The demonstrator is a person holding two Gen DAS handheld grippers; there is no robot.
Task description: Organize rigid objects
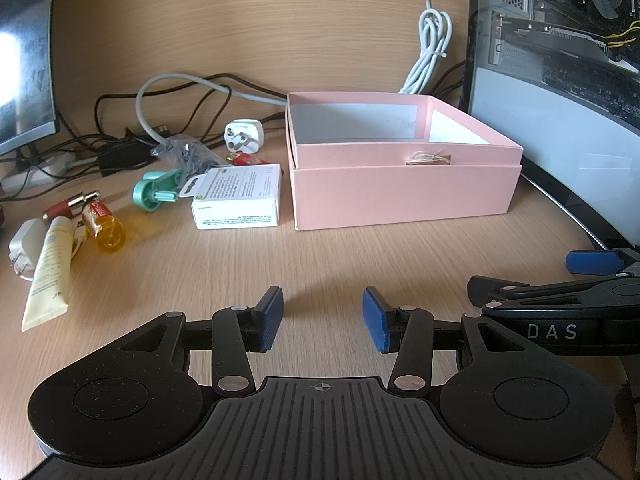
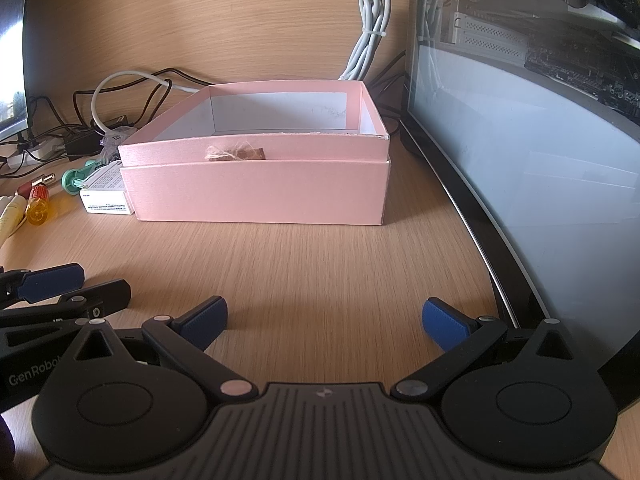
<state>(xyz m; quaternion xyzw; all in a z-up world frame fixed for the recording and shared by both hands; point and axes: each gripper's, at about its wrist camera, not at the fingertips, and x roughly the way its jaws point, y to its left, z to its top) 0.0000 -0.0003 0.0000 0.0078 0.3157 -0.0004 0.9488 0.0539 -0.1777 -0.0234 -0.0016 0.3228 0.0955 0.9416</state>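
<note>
Your left gripper [image 1: 323,317] and right gripper [image 2: 325,323] hover over the desk [image 1: 320,256], jaws apart and empty. The pink box [image 1: 402,194] sits open ahead; the white carton [image 1: 236,196], amber bottle [image 1: 107,228] and cream tube [image 1: 47,276] lie to its left.

Both cameras sit low over the counter [image 1: 320,256], each looking forward along its own tongs. The left view faces the box [image 1: 404,196] ahead and slightly right of the left tongs [image 1: 323,318], with the clutter ahead to their left. The right view sits nearer the PC case [image 2: 540,140], which fills the side right of the right tongs [image 2: 325,320]; the box lies straight ahead. Both views share the box, the cable bundle [image 1: 430,48] behind it, the case, and each other's tongs at the inner edge
</note>
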